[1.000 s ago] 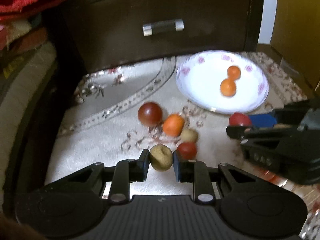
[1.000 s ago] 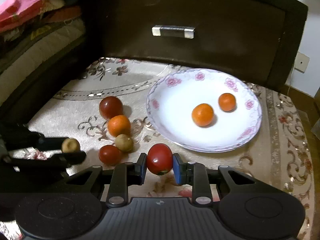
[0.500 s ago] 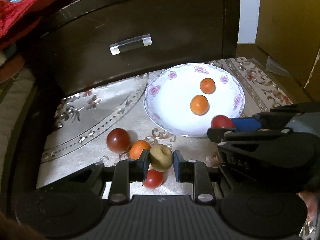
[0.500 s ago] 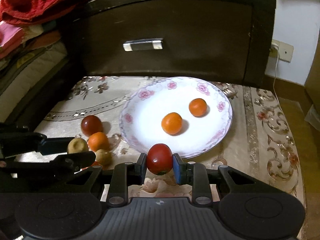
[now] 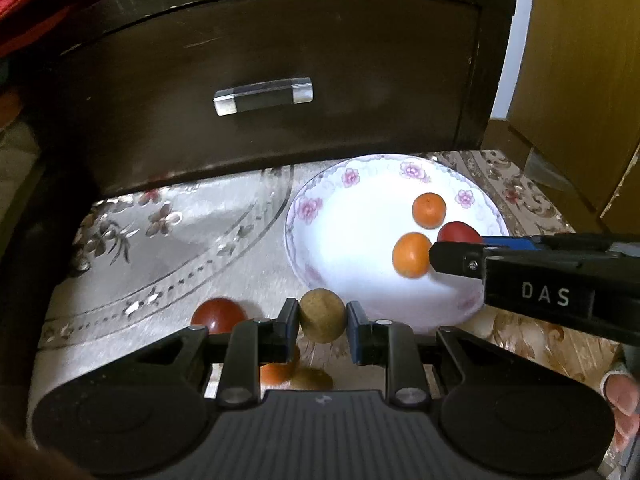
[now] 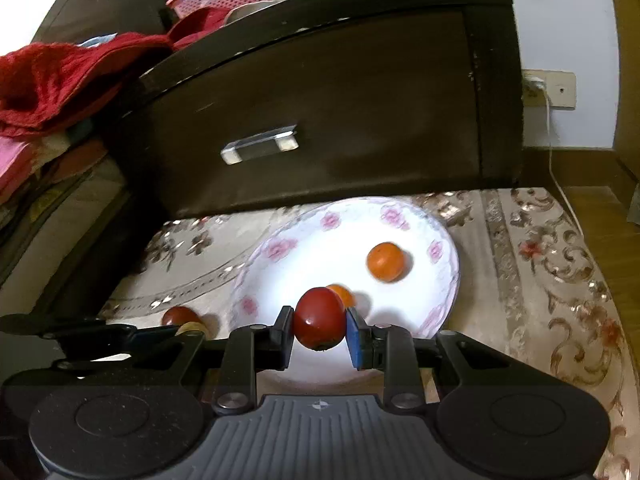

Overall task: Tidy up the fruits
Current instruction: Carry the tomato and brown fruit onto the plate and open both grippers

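**Both grippers loaded, one fruit each, right at the plate**

So the left gripper point(image 5: 322, 318) is clamped on a small tan-brown fruit point(image 5: 322, 315), pads pressing it from both sides, held up off the patterned cloth point(image 5: 172, 264) just short of the near rim of the flowered white plate point(image 5: 308, 208). The right gripper point(image 6: 319, 330) is squeezing a red tomato point(image 6: 319, 323) the same way, and in its own view the tomato hangs over the near part of the plate. From the left wrist view you can see that gripper coming in from the right side with the tomato poking out past its fingers, just beside one of the oranges.

Two small oranges are already on the plate: the nearer orange point(image 5: 413, 255) close to the middle and the farther orange point(image 5: 429, 210) toward the back rim, apart from each other.

Still on the cloth left of the plate: a dark red fruit point(image 5: 218, 315), plus an orange one point(image 5: 276, 372) and another tan one point(image 5: 310, 378) that are mostly hidden behind the left gripper's fingers, so I can't say much about those.

Behind it all is a dark wooden drawer front point(image 5: 280, 60) with a clear handle point(image 5: 262, 95). A bit of the person's hand point(image 5: 622, 404) shows at the right edge.
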Demonstrator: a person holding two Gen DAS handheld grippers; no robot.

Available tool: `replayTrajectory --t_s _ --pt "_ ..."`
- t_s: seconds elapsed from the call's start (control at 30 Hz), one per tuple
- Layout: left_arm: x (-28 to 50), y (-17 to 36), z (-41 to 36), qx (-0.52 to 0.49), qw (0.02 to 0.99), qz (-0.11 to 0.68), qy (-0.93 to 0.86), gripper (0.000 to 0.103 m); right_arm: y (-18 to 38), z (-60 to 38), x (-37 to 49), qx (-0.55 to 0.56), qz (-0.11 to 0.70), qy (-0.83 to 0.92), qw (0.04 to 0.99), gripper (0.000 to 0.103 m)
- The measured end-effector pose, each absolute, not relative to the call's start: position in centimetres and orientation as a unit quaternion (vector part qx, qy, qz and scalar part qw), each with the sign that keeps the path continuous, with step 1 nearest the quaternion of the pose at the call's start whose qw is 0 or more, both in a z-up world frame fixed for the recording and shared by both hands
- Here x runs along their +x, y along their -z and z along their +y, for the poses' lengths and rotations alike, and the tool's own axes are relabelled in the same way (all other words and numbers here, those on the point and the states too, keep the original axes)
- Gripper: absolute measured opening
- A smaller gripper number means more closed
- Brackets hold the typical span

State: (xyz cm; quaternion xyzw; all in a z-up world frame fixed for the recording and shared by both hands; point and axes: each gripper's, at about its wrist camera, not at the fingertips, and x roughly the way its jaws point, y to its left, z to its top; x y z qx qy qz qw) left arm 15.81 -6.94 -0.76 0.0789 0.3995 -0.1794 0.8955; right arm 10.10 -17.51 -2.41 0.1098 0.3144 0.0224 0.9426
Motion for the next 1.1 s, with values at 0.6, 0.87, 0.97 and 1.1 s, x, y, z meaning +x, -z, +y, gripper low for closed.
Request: replayTrajectory --t_s 0.6,0.87,0.97,1.1 --pt "18.1 1.6 -9.6 0.097 0.895 0.394 0.187 0.033 4.1 -18.8 11.9 0.09 0.308 -0.002 0.947 0.032" --pt "17.3 0.6 -8.4 0.081 0.9 0.383 0.19 0.038 3.5 -19.3 11.4 0.095 0.289 0.016 0.952 0.039" --pt "16.5 0.3 -7.3 0.073 0.901 0.382 0.189 0.039 3.2 -20.2 11.2 0.108 0.288 0.034 0.951 0.039" --pt "15.3 0.2 -5.3 0.064 0.902 0.385 0.183 0.04 2.8 -21.3 10.6 0.142 0.286 0.041 0.947 0.039"
